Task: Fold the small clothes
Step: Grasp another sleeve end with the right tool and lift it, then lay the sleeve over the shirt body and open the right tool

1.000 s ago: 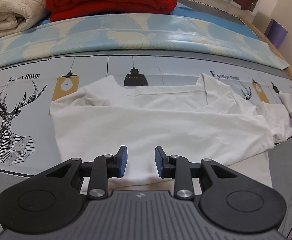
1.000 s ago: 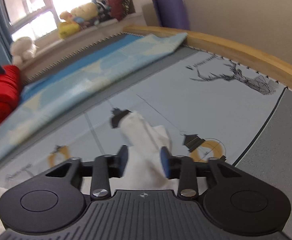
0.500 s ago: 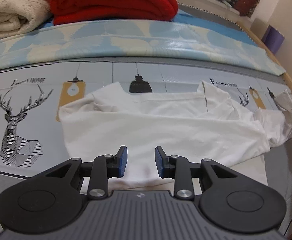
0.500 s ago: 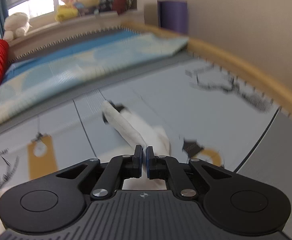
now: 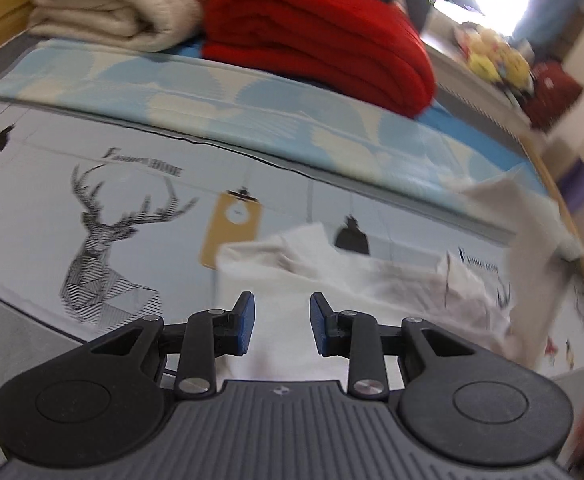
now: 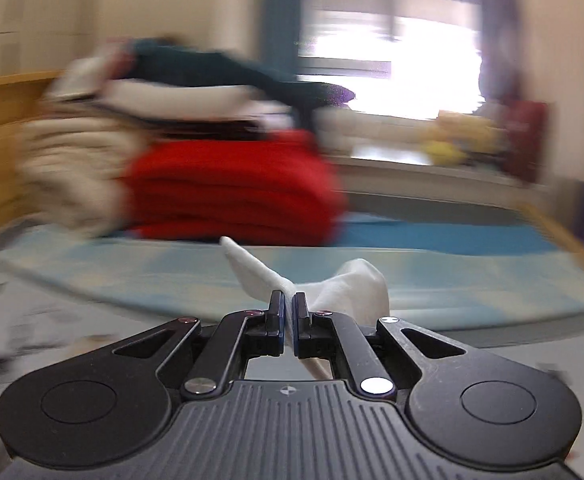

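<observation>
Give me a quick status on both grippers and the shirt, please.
Right gripper shut on white shirt sleeve, lifted. Left gripper open, empty. Nothing in the way.

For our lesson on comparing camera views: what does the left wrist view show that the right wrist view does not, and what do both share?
Only the left wrist view: the open left tongs over the white shirt on the deer-print sheet. Only the right wrist view: the right tongs shut on a pinched white fold. Both: the red blanket, the cream blanket, and the shirt's cloth.
</observation>
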`<action>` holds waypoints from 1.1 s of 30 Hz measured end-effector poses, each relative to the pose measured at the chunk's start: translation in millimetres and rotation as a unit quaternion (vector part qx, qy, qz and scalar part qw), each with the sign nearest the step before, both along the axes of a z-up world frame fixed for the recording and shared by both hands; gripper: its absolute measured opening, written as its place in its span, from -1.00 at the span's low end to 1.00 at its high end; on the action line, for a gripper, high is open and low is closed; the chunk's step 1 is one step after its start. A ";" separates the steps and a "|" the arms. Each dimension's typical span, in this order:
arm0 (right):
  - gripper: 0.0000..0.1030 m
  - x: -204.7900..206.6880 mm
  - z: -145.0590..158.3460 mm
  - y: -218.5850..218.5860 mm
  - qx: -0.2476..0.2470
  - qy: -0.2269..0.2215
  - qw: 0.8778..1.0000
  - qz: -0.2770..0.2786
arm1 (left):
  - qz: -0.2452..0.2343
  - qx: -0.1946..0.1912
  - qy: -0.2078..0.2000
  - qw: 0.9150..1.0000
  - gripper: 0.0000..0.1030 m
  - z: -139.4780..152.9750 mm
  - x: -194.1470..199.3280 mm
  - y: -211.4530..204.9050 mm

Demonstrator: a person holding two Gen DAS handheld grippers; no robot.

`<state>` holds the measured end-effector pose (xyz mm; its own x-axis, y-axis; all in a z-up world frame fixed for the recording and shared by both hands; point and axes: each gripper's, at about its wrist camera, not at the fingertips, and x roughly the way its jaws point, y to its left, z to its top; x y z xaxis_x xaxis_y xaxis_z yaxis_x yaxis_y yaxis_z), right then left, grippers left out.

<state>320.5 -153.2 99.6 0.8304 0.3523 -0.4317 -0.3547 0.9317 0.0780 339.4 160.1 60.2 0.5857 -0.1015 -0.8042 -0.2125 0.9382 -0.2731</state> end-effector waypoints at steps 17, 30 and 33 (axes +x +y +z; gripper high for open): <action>-0.46 -4.1 -78.6 -106.6 -0.028 0.241 0.966 -0.091 | 0.013 -0.041 0.035 0.998 -0.34 -15.7 6.3 13.3; -0.20 26.9 -137.1 -146.8 -0.043 0.319 0.943 -0.089 | -0.020 -0.018 0.046 0.999 -0.34 -27.8 20.7 -21.9; -0.62 25.2 -132.9 -144.5 -0.047 0.305 0.947 -0.087 | -0.018 -0.020 0.046 0.999 -0.34 -28.3 23.2 -20.6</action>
<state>345.7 -297.7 -33.2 0.4587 0.1703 -0.8721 -0.1117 0.9847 0.1336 362.6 139.5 31.9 0.5053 -0.1547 -0.8490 -0.2048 0.9342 -0.2922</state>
